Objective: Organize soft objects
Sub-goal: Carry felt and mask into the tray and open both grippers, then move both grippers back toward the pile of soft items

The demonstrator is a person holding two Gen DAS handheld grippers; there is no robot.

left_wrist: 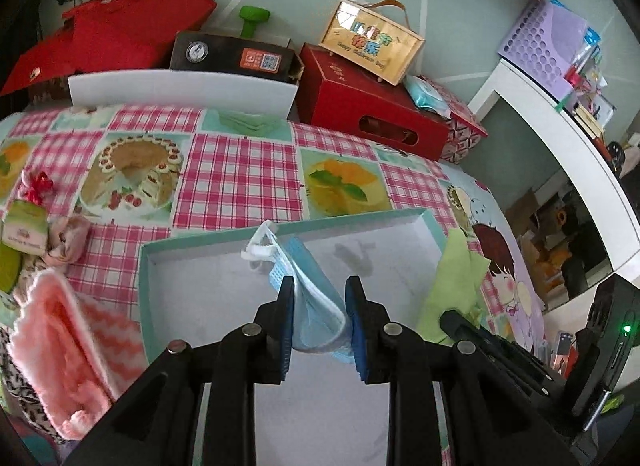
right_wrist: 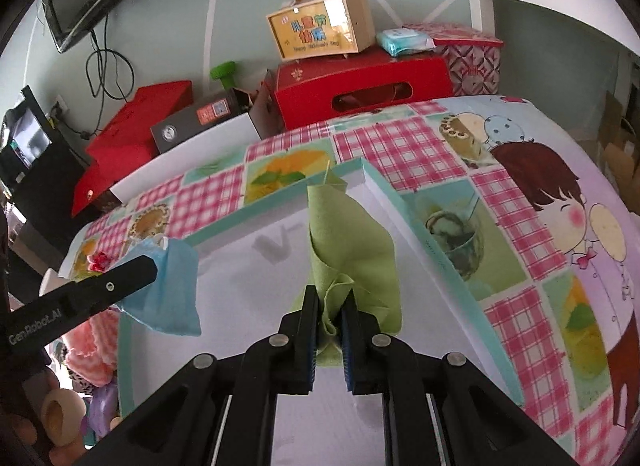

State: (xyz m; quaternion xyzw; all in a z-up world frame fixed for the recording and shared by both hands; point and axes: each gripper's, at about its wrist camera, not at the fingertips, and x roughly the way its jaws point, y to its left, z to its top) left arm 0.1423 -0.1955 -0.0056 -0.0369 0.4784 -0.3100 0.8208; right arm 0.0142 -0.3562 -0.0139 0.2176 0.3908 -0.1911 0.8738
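Note:
My left gripper (left_wrist: 319,290) is shut on a light blue face mask (left_wrist: 308,286) and holds it above the teal-rimmed white tray (left_wrist: 208,236). The mask (right_wrist: 168,290) and the left gripper also show at the left of the right wrist view. My right gripper (right_wrist: 331,298) is shut on a green cloth (right_wrist: 352,250) and holds it above the same tray (right_wrist: 400,197). The cloth (left_wrist: 456,282) also shows at the tray's right side in the left wrist view.
A pink knitted item (left_wrist: 68,330) lies left of the tray, beside a pink fabric bundle (left_wrist: 66,242) and a small green packet (left_wrist: 24,225). Red boxes (left_wrist: 368,113), a dark box (left_wrist: 232,53) and a yellow gift box (left_wrist: 372,41) line the far table edge. A white shelf (left_wrist: 568,121) stands right.

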